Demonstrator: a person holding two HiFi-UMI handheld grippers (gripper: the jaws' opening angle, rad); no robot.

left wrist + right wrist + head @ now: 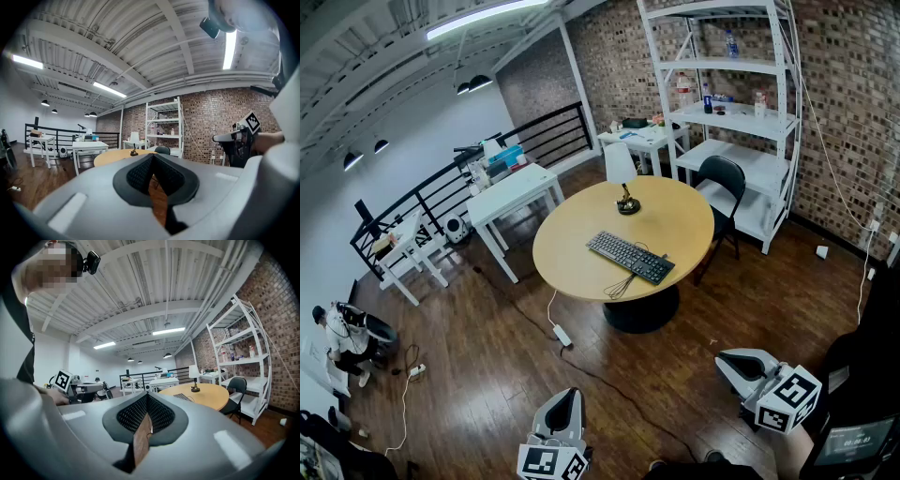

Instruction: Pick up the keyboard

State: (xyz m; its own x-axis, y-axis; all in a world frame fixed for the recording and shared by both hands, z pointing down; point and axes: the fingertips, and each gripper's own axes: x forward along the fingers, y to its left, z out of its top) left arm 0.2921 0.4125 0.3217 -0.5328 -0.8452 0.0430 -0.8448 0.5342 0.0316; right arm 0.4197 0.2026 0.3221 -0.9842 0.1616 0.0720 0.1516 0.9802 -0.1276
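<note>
A black keyboard (630,256) lies on the round wooden table (581,244), its cable looped at the table's near edge. My left gripper (570,396) hangs low over the floor, well short of the table, jaws shut and empty. My right gripper (727,360) is at the lower right, also away from the table, shut with nothing in it. In the right gripper view the keyboard (181,397) shows small on the table (208,397) beyond the shut jaws (147,395). In the left gripper view the closed jaws (153,156) hide most of the table (112,156).
A small lamp (622,176) stands on the table's far side. A black chair (720,187) and white shelving (731,112) are behind it, white tables (514,192) to the left. A cable and power strip (562,336) lie on the wooden floor. A person (337,336) crouches far left.
</note>
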